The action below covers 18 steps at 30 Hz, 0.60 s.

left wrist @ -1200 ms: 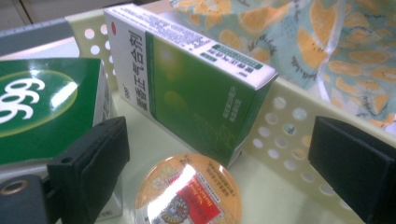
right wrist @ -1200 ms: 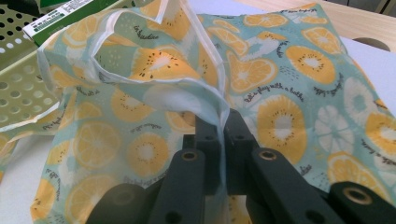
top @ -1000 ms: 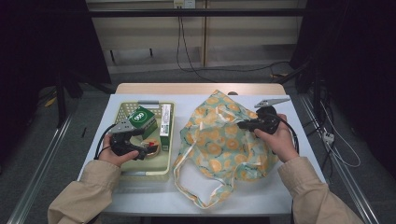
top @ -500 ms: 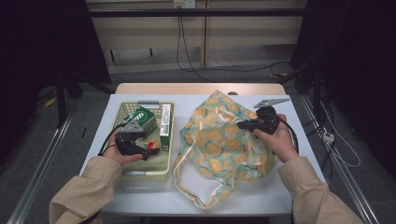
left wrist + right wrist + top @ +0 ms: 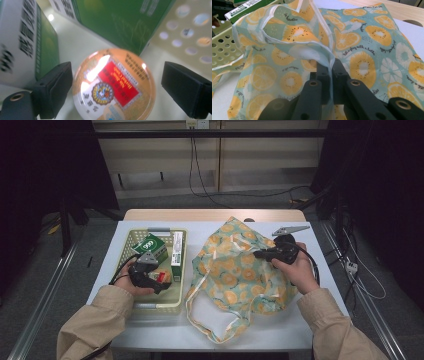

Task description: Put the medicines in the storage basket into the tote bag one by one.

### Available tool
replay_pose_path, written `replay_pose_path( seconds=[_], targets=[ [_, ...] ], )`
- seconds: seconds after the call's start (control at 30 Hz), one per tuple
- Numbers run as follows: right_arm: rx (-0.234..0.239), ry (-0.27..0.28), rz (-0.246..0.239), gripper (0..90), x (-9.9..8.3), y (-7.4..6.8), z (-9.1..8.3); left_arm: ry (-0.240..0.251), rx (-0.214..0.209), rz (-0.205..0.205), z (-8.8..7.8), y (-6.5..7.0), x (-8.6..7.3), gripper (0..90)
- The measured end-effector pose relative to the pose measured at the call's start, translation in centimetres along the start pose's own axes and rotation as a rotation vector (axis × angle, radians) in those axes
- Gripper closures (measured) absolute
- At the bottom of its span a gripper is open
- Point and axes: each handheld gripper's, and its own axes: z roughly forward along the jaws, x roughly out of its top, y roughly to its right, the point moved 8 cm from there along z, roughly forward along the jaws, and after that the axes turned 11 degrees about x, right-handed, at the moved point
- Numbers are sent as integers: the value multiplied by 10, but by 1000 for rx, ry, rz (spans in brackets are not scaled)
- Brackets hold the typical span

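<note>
Left tongs (image 5: pixel 115 87) hung spread over a round tin (image 5: pixel 113 86) on the basket (image 5: pixel 131 239) floor, one jaw at its nine o'clock side and the other at three, neither pad touching; they had just been narrowing slightly. Green cartons (image 5: pixel 117 22) crowded the tin from twelve. Right tongs (image 5: pixel 331 71) sat clenched on the fruit-print bag (image 5: pixel 367 45) rim, well apart at three o'clock from the basket.

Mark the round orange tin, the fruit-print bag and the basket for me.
Round orange tin with red label (image 5: pixel 113 85): left gripper view, middle of its lid.
Fruit-print fabric bag (image 5: pixel 372 45): right gripper view, flat printed cloth.
Pale green perforated plastic basket (image 5: pixel 159 306): high view, near rim.
</note>
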Motion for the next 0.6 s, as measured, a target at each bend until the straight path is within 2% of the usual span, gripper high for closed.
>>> replay_pose_path(
  seconds=[0.13,0.23,0.33,0.5,0.53,0.6],
  targets=[
    [0,0,1,871,-1,0,0,-55,15,17,3,0,-6,124],
    [-1,4,0,871,-1,0,-1,-68,26,25,2,-1,-6,176],
    [-5,6,-3,871,-1,0,-2,-101,65,-25,-2,-6,-8,201],
    [-5,6,-4,871,-1,-1,-4,-1,46,-97,-16,-6,8,202],
    [-6,6,-3,871,-1,-1,-4,-9,45,-110,-19,-5,9,202],
    [-7,8,-2,871,-1,-1,-4,10,29,-133,-25,-4,15,202]
  ],
)
